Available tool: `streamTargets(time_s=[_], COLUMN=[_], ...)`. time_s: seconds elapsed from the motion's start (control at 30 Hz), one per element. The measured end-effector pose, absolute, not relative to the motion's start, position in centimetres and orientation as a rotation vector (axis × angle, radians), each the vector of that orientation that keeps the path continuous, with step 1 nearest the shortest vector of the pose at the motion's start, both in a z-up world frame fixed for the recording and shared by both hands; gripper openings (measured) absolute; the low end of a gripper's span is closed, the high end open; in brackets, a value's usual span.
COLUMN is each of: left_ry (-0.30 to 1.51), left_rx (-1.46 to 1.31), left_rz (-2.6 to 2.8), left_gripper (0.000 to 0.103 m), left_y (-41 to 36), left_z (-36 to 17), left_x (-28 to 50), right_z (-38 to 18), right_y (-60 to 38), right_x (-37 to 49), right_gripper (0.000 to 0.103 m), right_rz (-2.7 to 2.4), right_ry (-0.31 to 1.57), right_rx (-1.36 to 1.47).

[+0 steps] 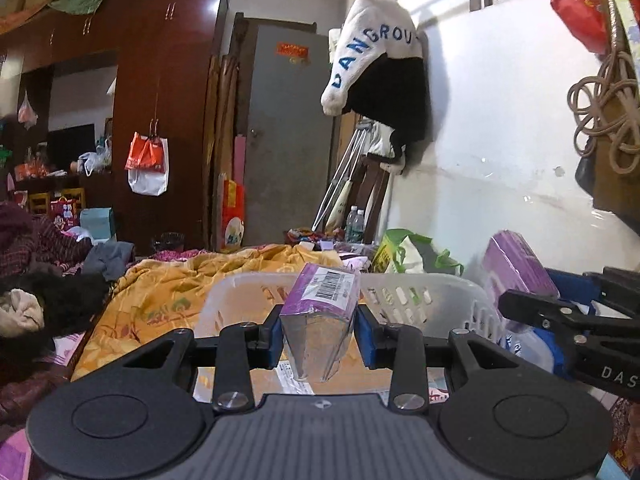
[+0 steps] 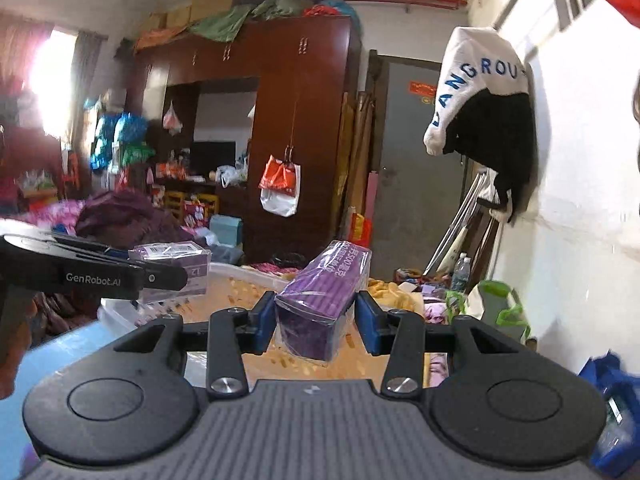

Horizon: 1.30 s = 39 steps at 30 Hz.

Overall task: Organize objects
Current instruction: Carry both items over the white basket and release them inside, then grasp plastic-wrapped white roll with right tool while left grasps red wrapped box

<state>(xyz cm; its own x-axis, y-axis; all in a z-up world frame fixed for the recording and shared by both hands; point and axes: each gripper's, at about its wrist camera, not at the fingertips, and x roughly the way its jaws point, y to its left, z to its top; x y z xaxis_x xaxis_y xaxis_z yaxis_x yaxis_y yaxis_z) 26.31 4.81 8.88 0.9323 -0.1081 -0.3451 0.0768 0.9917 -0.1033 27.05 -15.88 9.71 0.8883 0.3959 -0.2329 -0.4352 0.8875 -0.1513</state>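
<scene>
Left claw (image 1: 318, 334) clamped on a purple pack (image 1: 320, 312); right claw (image 2: 316, 326) clamped on a second purple pack (image 2: 320, 300). Both packs are held above the white basket (image 1: 420, 292), which sits on the bed with the orange blanket (image 1: 168, 292) just behind it.

Left hand-held gripper (image 1: 319, 334): black frame, blue pads, around a purple pack (image 1: 320, 312) in clear wrap bearing a white barcode label. Right hand-held gripper (image 2: 316, 322): same black and blue, its purple striped pack (image 2: 320, 300) printed with pale lettering. Ahead of both, white slotted basket (image 1: 404, 292); beyond it, orange-yellow floral bedspread (image 1: 168, 292).
</scene>
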Motion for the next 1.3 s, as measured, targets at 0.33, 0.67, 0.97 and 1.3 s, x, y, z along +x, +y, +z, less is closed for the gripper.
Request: streamTargets(time_s=[0.33,0.67,0.97,1.3], left_ry=[0.308,0.291,0.377,0.427], left_rx=[-0.036,-0.135,-0.076,0.051], left_rz=[-0.044,-0.197,-0.26,-0.262], left_gripper=[0.078,0.082,0.082,0.082], left_y=[6.0,7.7,4.1,0.4], left_z=[8.4,1.3,-1.7,-4.4], left_x=[22.7,6.8,3.7,4.0], right_z=[8.7,0.1,0.9,-0.6], right_y=[-17.3,-22.6,-21.6,-20.9], right_x=[22.4,13.6,16.0,17.8], right_gripper=[0.101,0.103,0.09,0.083], right_rz=[0.418,0.529,0.542,0.563], right_ry=[0.181,0.364,0.444,0.551], right_rx=[-0.126,0.027,-0.054,-0.075])
